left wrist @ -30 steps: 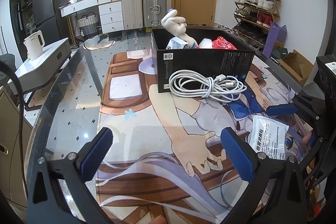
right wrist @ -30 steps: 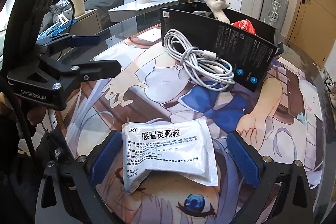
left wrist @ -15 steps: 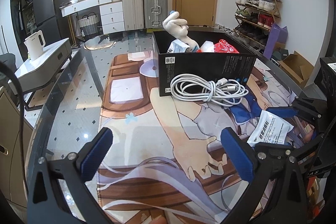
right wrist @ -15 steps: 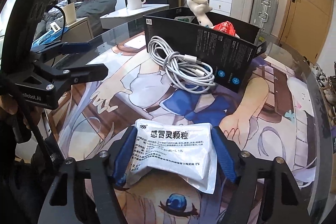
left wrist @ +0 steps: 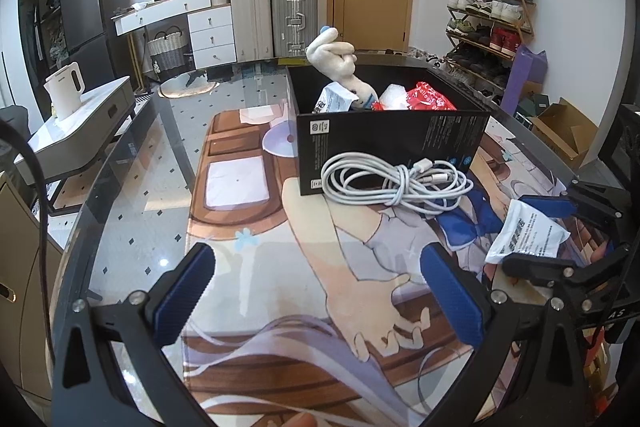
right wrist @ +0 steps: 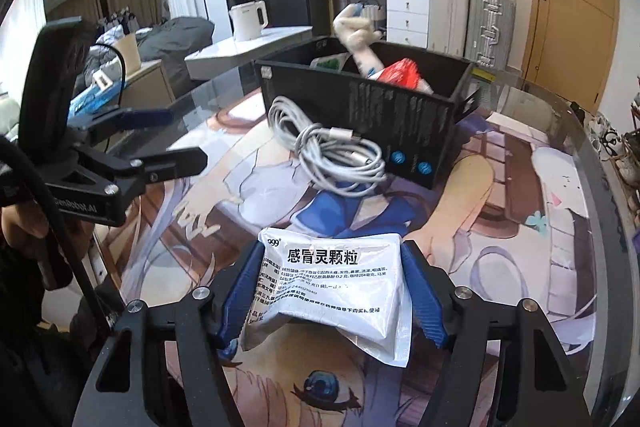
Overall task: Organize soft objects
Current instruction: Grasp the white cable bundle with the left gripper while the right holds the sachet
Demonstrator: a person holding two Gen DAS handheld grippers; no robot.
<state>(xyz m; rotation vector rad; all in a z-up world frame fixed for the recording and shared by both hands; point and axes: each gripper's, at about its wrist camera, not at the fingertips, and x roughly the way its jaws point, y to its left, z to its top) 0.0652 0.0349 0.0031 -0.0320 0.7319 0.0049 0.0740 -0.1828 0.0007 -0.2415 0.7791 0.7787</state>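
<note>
Since a second ago, my right gripper [right wrist: 334,301] has clamped its blue pads onto the white foil sachet printed with black Chinese text [right wrist: 332,287], which was lying flat between spread fingers before; now the packet buckles in the middle and one corner flares out past the right pad. From the left wrist view I see the same sachet [left wrist: 528,233] raised off the printed anime desk mat [left wrist: 248,211], with the right gripper's black frame hiding its lower edge. I cannot read the small print on it.

My left gripper [left wrist: 316,293] hangs with its jaws spread wide and nothing between them, low over the mat, much as it did earlier.

Ahead, the coiled white charging cable [left wrist: 394,183] lies on the mat against the front wall of the black cardboard box [left wrist: 392,143]. Inside the box a cream plush toy [left wrist: 334,57] sticks up above the rim, beside a red crinkly packet [left wrist: 426,99] and a white pouch [left wrist: 334,99]; the box wall cuts off their lower parts.
</note>
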